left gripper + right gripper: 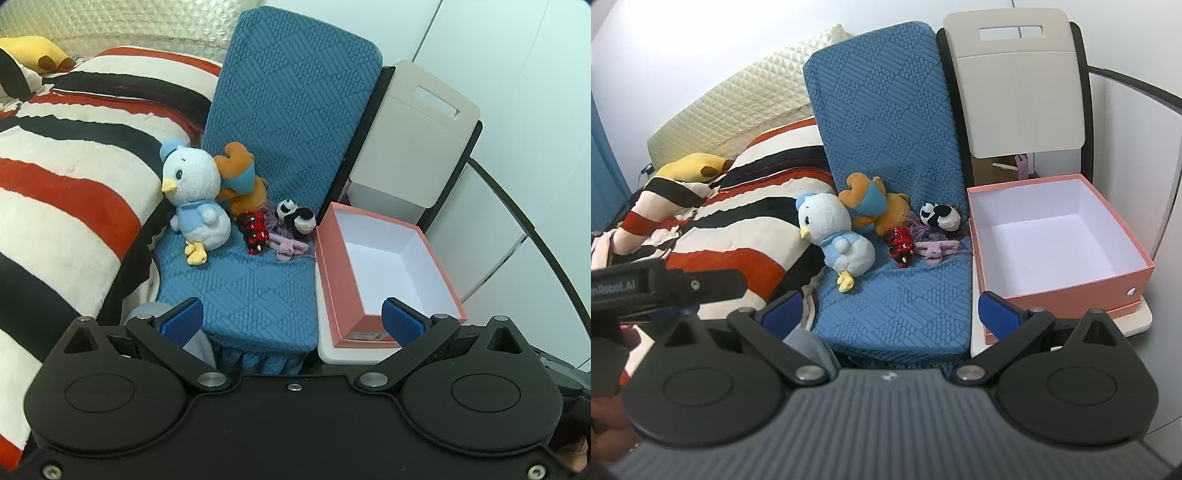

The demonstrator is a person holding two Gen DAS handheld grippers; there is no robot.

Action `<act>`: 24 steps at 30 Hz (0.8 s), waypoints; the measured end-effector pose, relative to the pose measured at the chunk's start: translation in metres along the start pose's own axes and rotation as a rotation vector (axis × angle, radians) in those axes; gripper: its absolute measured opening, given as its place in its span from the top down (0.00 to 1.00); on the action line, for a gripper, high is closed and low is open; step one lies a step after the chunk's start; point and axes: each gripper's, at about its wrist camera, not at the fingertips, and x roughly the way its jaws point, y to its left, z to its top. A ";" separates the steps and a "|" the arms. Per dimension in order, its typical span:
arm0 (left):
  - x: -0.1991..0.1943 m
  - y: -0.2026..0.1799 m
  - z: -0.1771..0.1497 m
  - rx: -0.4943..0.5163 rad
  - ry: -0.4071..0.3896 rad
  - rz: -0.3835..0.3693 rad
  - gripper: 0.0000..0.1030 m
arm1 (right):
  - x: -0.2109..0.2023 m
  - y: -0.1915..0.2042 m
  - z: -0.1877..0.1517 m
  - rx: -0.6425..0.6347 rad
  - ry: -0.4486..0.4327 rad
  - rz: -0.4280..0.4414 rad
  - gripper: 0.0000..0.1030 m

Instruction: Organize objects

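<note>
Five small toys, among them a duck (194, 201) and a panda (297, 218), sat left of the empty pink box (334, 280); both grippers (291, 321) (890, 314) hung wide open, holding nothing. Starting with the panda nearest the box looked wisest.

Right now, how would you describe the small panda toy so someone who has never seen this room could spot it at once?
Find the blue quilted chair beside the striped blanket; a row of soft toys sits at the back of its seat. The panda toy is at the end of the row nearest the open pink box, above a purple plush. It is the only black-and-white one, far smaller than the duck plush.
</note>
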 end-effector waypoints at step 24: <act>0.017 0.019 0.004 0.018 0.012 0.020 0.00 | 0.014 0.000 -0.011 0.064 0.010 0.000 0.00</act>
